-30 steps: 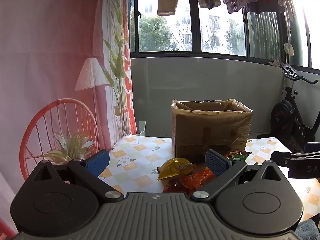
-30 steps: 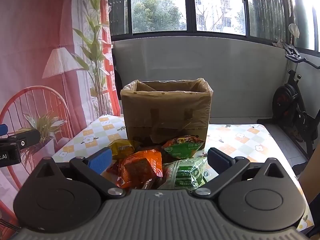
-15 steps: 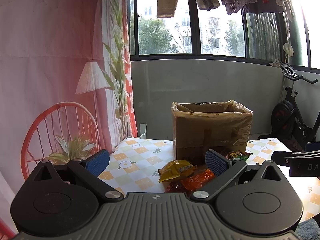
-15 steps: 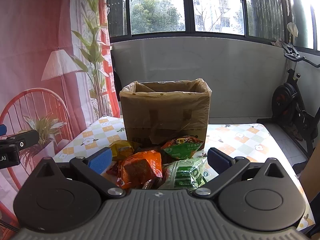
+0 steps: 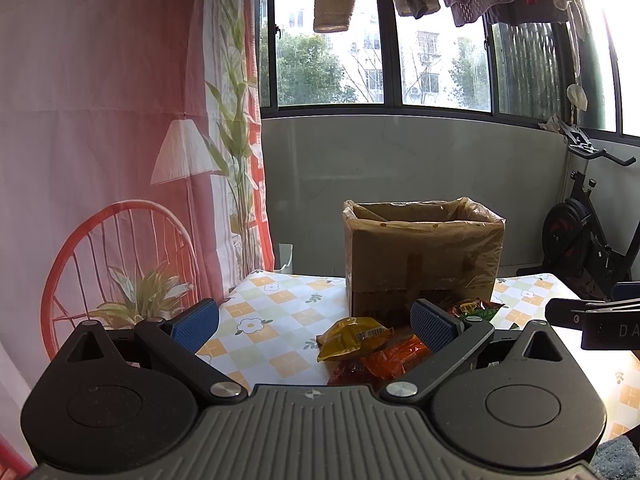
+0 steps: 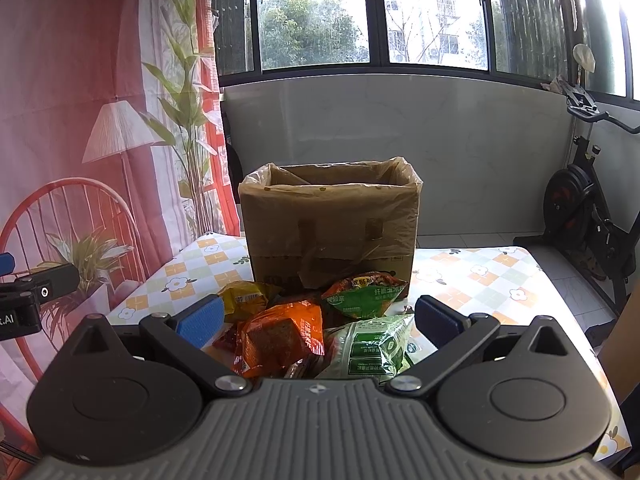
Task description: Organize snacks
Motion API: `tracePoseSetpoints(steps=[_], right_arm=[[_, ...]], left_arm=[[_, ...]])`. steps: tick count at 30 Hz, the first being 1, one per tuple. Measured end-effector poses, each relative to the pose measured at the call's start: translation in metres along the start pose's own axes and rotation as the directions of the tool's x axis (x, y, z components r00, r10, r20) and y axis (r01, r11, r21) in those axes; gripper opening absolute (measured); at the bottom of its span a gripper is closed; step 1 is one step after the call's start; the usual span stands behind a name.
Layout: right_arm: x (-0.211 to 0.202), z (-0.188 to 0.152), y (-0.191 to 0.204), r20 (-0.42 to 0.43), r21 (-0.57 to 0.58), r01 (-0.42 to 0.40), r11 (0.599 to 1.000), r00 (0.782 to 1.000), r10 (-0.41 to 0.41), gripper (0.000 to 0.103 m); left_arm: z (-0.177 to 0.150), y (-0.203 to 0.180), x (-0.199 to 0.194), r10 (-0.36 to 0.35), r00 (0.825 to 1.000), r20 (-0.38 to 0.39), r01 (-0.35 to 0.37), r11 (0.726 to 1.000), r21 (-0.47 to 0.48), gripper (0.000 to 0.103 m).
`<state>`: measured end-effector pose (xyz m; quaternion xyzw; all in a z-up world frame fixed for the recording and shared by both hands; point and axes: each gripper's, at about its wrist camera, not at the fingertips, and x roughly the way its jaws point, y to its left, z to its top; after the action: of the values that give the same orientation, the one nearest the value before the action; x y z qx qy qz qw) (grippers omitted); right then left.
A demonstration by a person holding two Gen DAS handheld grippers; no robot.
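Since both views barely shift over the last second, nothing is picked yet: left hand-held gripper (image 5: 314,322) and right hand-held gripper (image 6: 318,318) stay spread wide, empty. Snack packets (image 6: 288,334) sit piled on the bench (image 6: 480,276), near side of the lined cardboard box (image 6: 332,220).

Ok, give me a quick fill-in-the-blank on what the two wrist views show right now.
1. The snack packets lie on the table in front of the cardboard ____.
2. The yellow packet lies to the ____ of the orange packet.
3. Both the left tongs and right tongs are ____, holding nothing.
4. The box is lined with a plastic ____.

Missing words: box; left; open; bag
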<state>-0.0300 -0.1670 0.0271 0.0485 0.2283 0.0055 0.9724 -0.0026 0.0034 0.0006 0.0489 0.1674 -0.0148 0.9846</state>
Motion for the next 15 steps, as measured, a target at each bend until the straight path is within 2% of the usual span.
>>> tracePoseSetpoints(steps=[15], right_arm=[[-0.0006, 0.0013, -0.0016, 0.001, 0.004, 0.001, 1.000, 1.000, -0.001, 0.103]], left_arm=[[-0.0003, -0.0006, 0.0005, 0.001, 1.000, -0.004, -0.001, 1.000, -0.001, 0.103]])
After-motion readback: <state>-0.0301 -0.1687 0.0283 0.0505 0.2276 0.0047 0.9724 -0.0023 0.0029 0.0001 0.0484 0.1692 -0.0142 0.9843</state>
